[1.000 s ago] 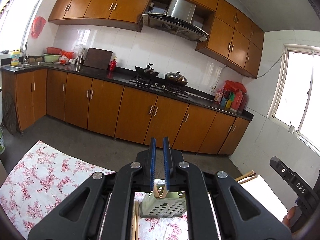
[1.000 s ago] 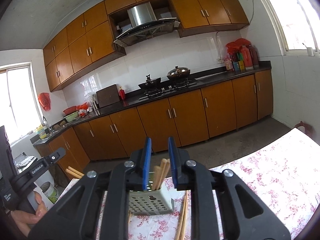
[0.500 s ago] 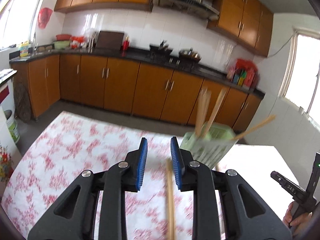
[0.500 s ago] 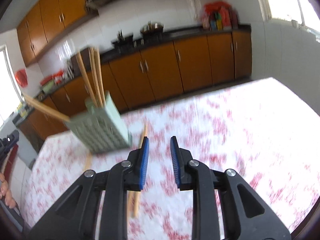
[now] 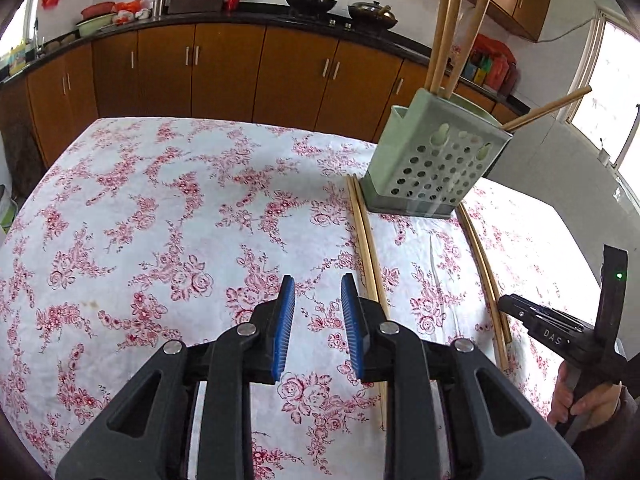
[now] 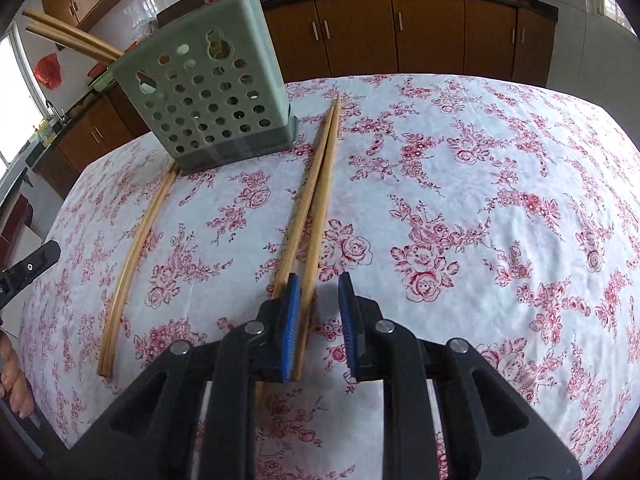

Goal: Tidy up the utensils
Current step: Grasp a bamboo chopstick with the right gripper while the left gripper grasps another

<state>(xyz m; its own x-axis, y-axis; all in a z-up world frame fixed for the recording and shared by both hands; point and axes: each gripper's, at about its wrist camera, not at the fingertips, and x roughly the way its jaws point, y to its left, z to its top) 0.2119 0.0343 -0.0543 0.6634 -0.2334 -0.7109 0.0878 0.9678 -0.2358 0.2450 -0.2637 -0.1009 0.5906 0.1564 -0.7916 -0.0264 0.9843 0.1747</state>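
Both wrist cameras are now tilting down toward the worktop (image 5: 120, 208), where a second ago they were facing the kitchen cabinets with the holder tucked low between the fingers. Nothing is being held now. The left gripper (image 5: 318, 320) is hovering over the flowered cloth with its blue fingers (image 5: 285, 320) apart and empty. The right gripper (image 6: 318, 320) is likewise standing open, and one pair of chopsticks (image 6: 316, 196) is lying just under its left finger, seemingly running partly into the gap.

The green perforated holder (image 6: 208, 96) is standing upright at the far side of the cloth, already carrying several chopsticks, some upright and some leaning out over its rim. Two loose pairs are lying on the cloth on either side of its base: the pair near the right gripper, and a second pair (image 6: 128, 264) further toward the left gripper's side.

These sticks are looking like light, stiff bamboo, thin and smooth, so they are likely to roll or swivel in a loose pinch. Taking hold across both sticks near the thicker end closest to the fingers is probably the steadiest choice, pressing them together so they are lifting as one. Lying flat on soft cloth, they are leaving little clearance for fingertips to get underneath.
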